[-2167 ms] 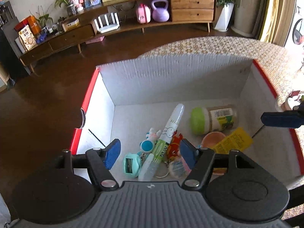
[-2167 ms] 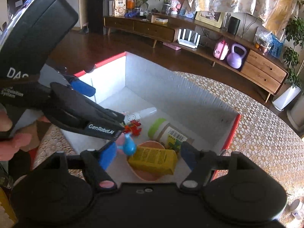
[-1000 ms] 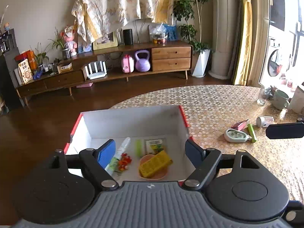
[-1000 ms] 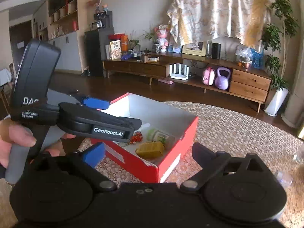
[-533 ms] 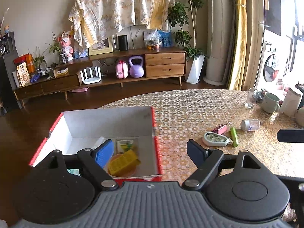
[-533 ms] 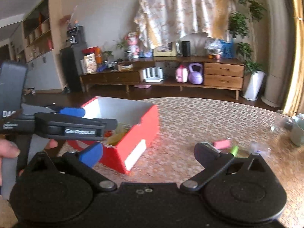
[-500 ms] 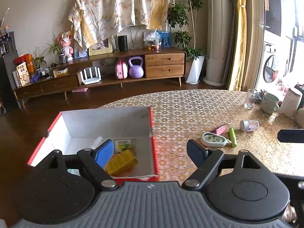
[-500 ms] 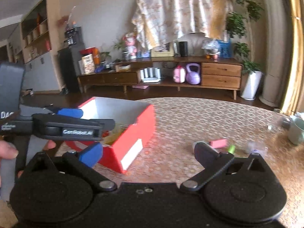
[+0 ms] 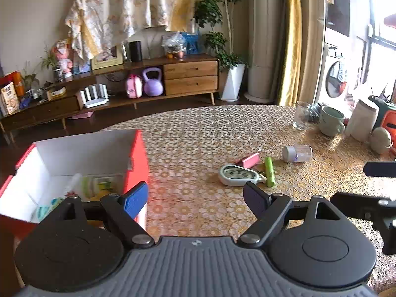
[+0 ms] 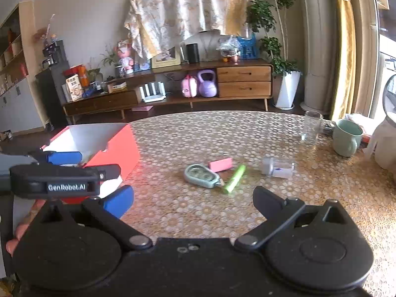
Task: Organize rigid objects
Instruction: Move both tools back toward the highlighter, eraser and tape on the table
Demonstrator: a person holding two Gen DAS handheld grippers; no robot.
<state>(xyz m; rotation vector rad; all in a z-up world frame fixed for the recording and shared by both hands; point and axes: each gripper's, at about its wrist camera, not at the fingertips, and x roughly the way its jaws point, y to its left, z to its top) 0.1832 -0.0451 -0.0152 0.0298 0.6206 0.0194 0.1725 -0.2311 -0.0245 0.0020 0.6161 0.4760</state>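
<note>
Both grippers, left [image 9: 195, 198] and right [image 10: 193, 204], have jaws released and empty. The green tube [image 10: 234, 178], pink block [image 10: 220, 164] and oval case [image 10: 201, 175] lie together on the counter [image 10: 247, 136], right of the box [image 9: 138, 153]. Best to approach one item low, jaws across its narrow side.

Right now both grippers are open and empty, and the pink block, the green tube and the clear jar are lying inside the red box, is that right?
Not quite. Both grippers, left and right, are open and empty, but the pink block, green tube and clear jar lie on the table, outside the red box. The right wrist view shows it.
</note>
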